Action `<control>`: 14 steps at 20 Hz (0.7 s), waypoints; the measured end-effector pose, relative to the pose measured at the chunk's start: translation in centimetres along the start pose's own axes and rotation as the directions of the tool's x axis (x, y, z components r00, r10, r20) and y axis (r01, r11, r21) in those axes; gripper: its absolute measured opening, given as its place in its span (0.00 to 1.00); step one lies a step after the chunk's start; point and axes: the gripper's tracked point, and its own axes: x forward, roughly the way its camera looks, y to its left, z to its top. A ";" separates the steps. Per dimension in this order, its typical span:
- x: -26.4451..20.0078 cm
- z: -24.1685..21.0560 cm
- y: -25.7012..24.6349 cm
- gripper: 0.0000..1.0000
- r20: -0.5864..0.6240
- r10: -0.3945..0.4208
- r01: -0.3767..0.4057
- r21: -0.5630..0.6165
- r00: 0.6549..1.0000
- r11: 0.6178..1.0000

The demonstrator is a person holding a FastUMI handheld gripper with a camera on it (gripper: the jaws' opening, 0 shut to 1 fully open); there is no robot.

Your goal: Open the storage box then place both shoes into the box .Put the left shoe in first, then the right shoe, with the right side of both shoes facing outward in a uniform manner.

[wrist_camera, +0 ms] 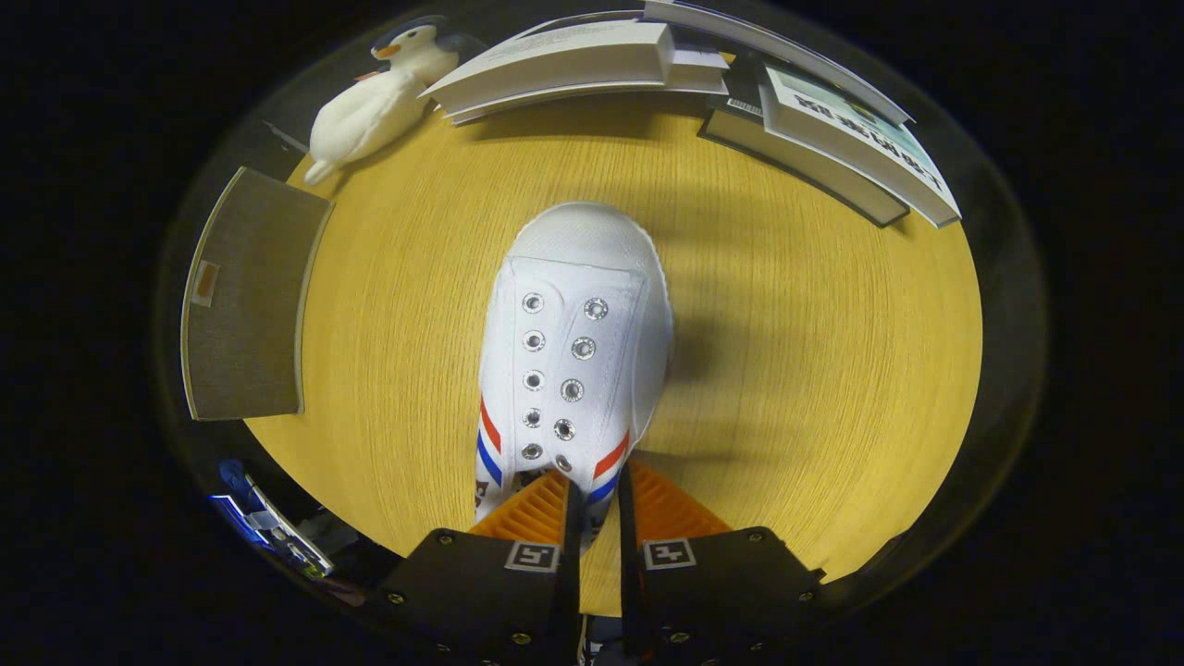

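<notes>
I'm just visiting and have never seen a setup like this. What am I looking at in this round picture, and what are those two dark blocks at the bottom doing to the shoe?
No robot arm here: a person carries a hand-held gripper, and a wide-angle camera rides on it, looking forward along its jaws. That is why the picture looks round and bent. The two dark blocks are the jaws. They are nearly closed and seem to pinch the back part of the white shoe, which points away from the camera over the wooden table. Beyond it lie stacked books, more books, and a plush duck. A grey flat panel lies beside the table; what it is, I cannot tell.
</notes>
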 end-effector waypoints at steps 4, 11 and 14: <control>0.5 -0.8 -0.1 0.02 0.005 0.000 0.000 0.012 1.000 1.000; -4.6 0.0 1.4 0.02 0.048 0.045 -0.045 0.008 0.998 0.999; -6.7 0.5 3.0 0.02 0.069 0.088 -0.088 0.003 0.994 0.996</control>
